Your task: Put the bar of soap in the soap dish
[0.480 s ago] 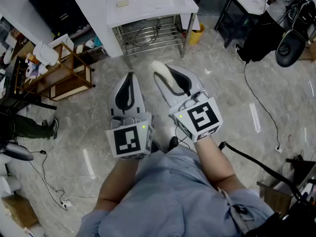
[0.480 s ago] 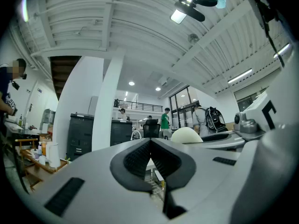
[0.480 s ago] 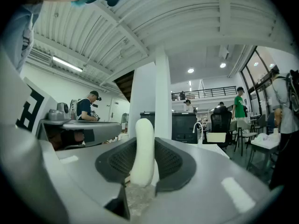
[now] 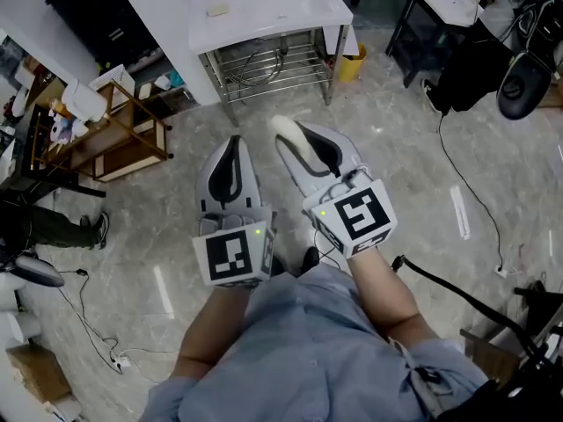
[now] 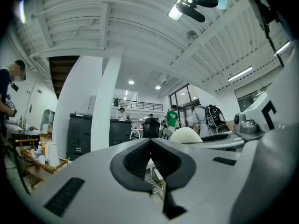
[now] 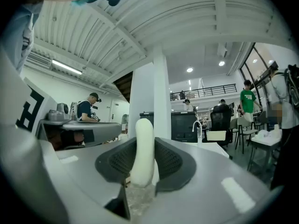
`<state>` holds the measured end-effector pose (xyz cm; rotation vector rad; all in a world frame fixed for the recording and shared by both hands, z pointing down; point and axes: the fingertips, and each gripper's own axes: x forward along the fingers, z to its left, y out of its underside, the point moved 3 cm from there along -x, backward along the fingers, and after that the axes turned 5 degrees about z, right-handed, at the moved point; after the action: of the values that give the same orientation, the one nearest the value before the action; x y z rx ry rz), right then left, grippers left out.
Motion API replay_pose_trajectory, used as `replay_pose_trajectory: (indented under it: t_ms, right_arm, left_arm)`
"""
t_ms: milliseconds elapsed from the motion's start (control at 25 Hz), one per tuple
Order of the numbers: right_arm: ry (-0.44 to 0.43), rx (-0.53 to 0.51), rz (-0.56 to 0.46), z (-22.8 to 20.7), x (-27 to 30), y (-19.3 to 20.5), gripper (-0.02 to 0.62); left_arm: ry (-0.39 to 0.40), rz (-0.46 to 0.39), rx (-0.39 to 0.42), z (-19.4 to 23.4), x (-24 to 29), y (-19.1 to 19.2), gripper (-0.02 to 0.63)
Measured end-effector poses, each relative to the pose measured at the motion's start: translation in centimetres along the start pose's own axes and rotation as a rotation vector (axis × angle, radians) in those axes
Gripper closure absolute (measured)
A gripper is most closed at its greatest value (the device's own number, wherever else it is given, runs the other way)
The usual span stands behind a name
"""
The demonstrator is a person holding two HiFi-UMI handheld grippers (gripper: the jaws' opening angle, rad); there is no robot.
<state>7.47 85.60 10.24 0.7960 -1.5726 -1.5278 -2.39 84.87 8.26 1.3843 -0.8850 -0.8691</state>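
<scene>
A white bar of soap [image 6: 142, 146] stands on edge between the dark pads of my right gripper [image 6: 145, 158], which is shut on it. In the head view the soap [image 4: 284, 129] sticks out past that gripper's [image 4: 303, 145] tips, held level above the floor. My left gripper [image 4: 232, 144] hovers just to its left, jaws shut with nothing between them [image 5: 150, 147]. From the left gripper view the soap [image 5: 186, 135] shows as a pale dome. A small pale item [image 4: 217, 9], possibly the soap dish, lies on the white sink table [image 4: 290, 11] ahead.
Under the sink table is a wire rack [image 4: 273, 64], with a yellow bin [image 4: 349, 62] beside it. A wooden shelf unit [image 4: 114, 134] stands at the left, and a dark desk with bags [image 4: 466, 51] at the right. Cables [image 4: 466, 192] run over the marble floor.
</scene>
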Motion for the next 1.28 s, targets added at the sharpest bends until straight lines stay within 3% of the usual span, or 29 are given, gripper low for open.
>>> replay_pose_trajectory:
  t_ms: [560, 840, 1280]
  right_arm:
    - [-0.087, 0.036, -0.026, -3.1, 2.3, 0.6, 0.486]
    - [-0.080, 0.021, -0.033, -4.7, 7.9, 0.2, 0.486]
    - [-0.053, 0.005, -0.028, -6.8, 21.4, -2.1, 0.486]
  left_arm:
    - [-0.039, 0.052, 0.000, -0.1, 3.4, 1.9, 0.600]
    - [-0.058, 0.031, -0.032, 4.8, 8.6, 3.6, 0.600]
    - [-0.009, 0.013, -0.032, 14.6, 18.3, 1.8, 0.600]
